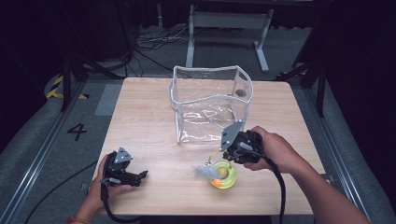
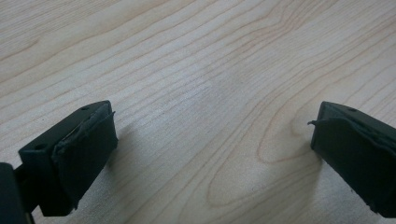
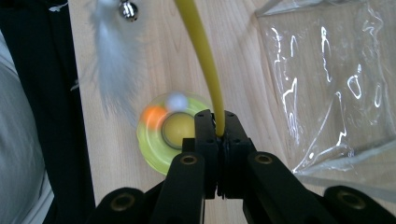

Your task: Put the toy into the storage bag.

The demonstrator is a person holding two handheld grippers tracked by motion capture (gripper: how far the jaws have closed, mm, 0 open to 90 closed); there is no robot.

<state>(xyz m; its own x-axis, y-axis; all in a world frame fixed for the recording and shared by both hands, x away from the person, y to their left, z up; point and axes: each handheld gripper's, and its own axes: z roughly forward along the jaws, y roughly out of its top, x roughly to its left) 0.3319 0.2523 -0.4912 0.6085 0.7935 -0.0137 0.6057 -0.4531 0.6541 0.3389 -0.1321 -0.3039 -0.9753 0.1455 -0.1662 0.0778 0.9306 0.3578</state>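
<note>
The right gripper [image 3: 218,135] pinches the yellow stick [image 3: 205,60] of the toy [image 1: 223,175] (feather [image 3: 114,70] dangling); the clear bag [image 1: 210,102] stands just behind it. The left gripper [image 2: 210,154] rests open.

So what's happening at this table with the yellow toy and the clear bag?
A person holds a gripper in each hand over a wooden table. The right gripper has its fingers shut on the yellow wand of a cat toy, a yellow-green disc with a white feather and a small bell. A clear plastic bag stands open just behind it. The left gripper rests open over bare wood, holding nothing.
</note>
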